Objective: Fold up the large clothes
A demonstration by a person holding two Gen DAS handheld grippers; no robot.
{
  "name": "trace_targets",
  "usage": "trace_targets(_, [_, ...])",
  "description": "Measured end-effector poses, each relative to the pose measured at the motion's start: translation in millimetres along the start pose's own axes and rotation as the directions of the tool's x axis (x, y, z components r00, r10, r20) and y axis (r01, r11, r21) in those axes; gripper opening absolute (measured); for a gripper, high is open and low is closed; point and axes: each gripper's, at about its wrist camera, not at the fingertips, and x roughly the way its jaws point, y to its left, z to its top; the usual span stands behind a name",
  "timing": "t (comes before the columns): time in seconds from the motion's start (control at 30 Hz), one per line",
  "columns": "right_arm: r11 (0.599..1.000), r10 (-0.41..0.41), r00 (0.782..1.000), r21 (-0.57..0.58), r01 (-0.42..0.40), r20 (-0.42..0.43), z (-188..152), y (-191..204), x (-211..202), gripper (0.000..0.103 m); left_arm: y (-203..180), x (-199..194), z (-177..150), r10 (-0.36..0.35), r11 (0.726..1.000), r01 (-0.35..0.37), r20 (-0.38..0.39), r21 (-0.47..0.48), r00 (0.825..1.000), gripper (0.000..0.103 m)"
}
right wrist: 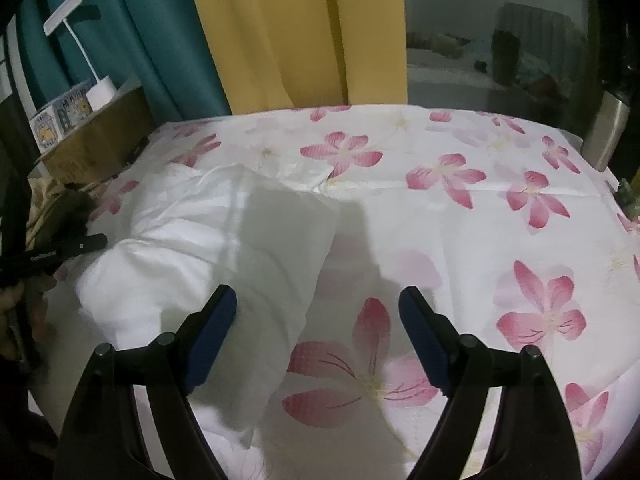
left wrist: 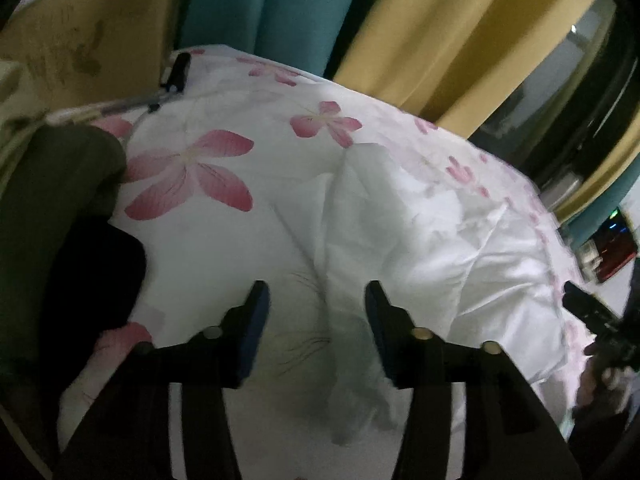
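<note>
The black left gripper (left wrist: pixel 316 300) hangs with blue pads parted over a crumpled white garment (left wrist: pixel 400 216); the right gripper (right wrist: pixel 318 304) gapes empty above the pink-flowered white bedsheet (right wrist: pixel 460 200).

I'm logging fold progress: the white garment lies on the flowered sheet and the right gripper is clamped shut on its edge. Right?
Not quite. The right gripper is open, its jaws wide apart over the white garment, pinching nothing, as the right wrist view shows. The garment does lie on the flowered sheet.

Both wrist views close above the flowered bedspread (right wrist: pixel 460 184), angled down toward the curtains (right wrist: pixel 280 32), apparently sharing its white fabric (left wrist: pixel 420 220).
</note>
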Motion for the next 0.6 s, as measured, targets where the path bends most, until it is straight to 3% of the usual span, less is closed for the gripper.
trace_targets(0.07, [1.0, 0.007, 1.0, 0.004, -0.007, 0.023, 3.3, -2.2, -5.1, 0.083, 1.1, 2.8, 3.3, -0.036, 0.999, 0.036, -0.01, -0.011, 0.999, 0.064])
trace_targets(0.3, [0.998, 0.039, 0.999, 0.052, -0.04, 0.01, 8.2, -13.9, 4.2, 0.083, -18.6, 25.4, 15.6, -0.104, 0.994, 0.107, -0.079, 0.035, 0.991, 0.069])
trace_targets(0.47, [0.995, 0.068, 0.997, 0.076, -0.066, -0.031, 7.2, -15.9, 26.5, 0.083, -48.5, 43.4, 13.9, -0.213, 0.967, 0.233, -0.167, 0.107, 0.963, 0.07])
trace_targets(0.6, [0.995, 0.074, 0.996, 0.074, -0.07, -0.057, 4.9, -11.6, 43.0, 0.083, -56.6, 52.4, 16.0, -0.311, 0.938, 0.333, -0.196, 0.09, 0.93, 0.078])
